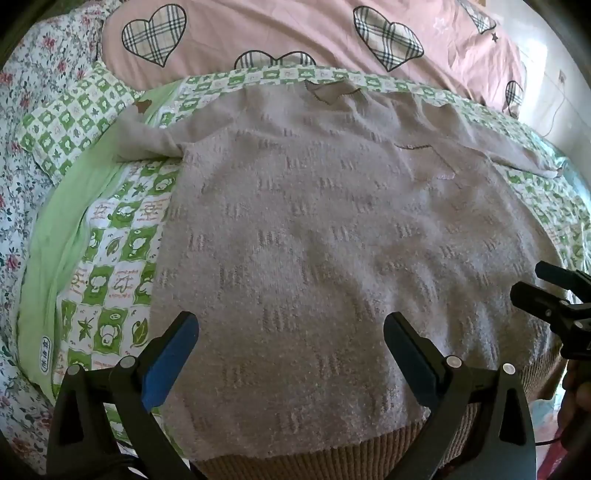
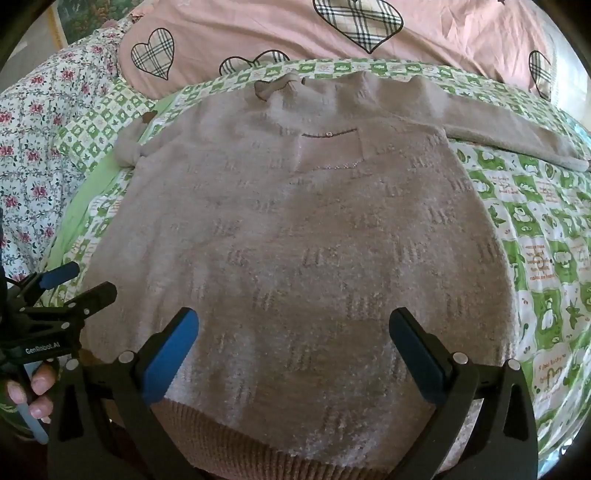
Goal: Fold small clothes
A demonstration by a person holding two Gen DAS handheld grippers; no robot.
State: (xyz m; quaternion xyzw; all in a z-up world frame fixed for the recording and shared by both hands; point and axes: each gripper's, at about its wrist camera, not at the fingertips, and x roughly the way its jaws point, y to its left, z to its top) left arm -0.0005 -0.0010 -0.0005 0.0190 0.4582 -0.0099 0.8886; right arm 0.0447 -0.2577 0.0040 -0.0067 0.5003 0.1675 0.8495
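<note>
A fuzzy grey-beige sweater (image 1: 332, 240) lies spread flat on the bed, ribbed hem nearest me, collar (image 1: 328, 90) at the far end. It also shows in the right wrist view (image 2: 295, 229), with one sleeve (image 2: 517, 136) stretched out to the right and the other sleeve (image 2: 133, 144) bunched at the left. My left gripper (image 1: 291, 332) is open and empty above the hem's left part. My right gripper (image 2: 293, 328) is open and empty above the hem's right part. Each gripper shows in the other's view: the right gripper (image 1: 532, 280) and the left gripper (image 2: 85, 280).
The sweater rests on a green-and-white checked sheet (image 2: 535, 240). A pink quilt with plaid hearts (image 1: 295, 33) lies behind the collar. A floral cover (image 1: 22, 129) lies at the left. A checked pillow (image 1: 74, 118) sits at the far left.
</note>
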